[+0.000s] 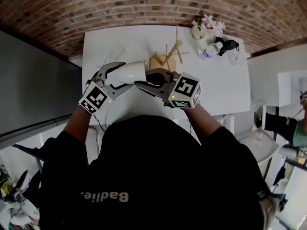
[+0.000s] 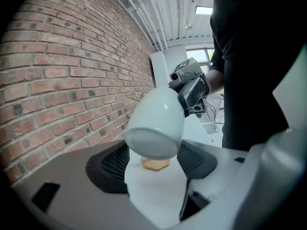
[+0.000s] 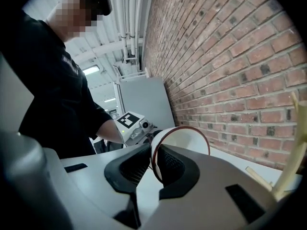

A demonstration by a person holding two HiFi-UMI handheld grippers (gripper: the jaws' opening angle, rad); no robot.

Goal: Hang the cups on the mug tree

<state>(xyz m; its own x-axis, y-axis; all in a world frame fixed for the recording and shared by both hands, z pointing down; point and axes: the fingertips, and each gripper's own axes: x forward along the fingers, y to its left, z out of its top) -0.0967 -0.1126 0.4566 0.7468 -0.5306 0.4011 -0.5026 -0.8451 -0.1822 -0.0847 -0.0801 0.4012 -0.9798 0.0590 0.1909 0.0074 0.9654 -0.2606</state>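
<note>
The left gripper (image 1: 122, 75) sits at the left, close in front of the person's black shirt (image 1: 153, 176), with its marker cube (image 1: 96, 99) nearest the body. Its jaws stand wide apart. In the left gripper view (image 2: 154, 169) the base end of the white cup (image 2: 156, 123) lies between the two dark pads, and the cup's sides meet their inner edges, so it grips the cup around its body.

The cup (image 1: 134, 73) lies on its side, bridging the two grippers, base toward the left gripper and mouth toward the right one. It is held up off the white table (image 1: 220, 90).

The right gripper (image 1: 149, 80) comes in from the other side, tip to tip with the left gripper. Its jaws are nearly together. In the right gripper view (image 3: 154, 164) they pinch the cup's wall at the brown-edged rim (image 3: 184, 140), one pad inside the mouth and one outside. The left gripper (image 3: 132, 123) shows just beyond the cup there. The right gripper's marker cube (image 1: 187, 91) faces up, toward the head camera.

The wooden mug tree (image 1: 169, 56) stands on the table just beyond both grippers' tips, apart from the cup, and its pale pegs (image 3: 292, 147) show at the right edge of the right gripper view. Farther off to the right gripper's side, at the table's far corner, are a pot of pink flowers (image 1: 206, 25) and a clear bottle (image 1: 211, 50). A brick wall (image 1: 144, 4) runs behind the table.
</note>
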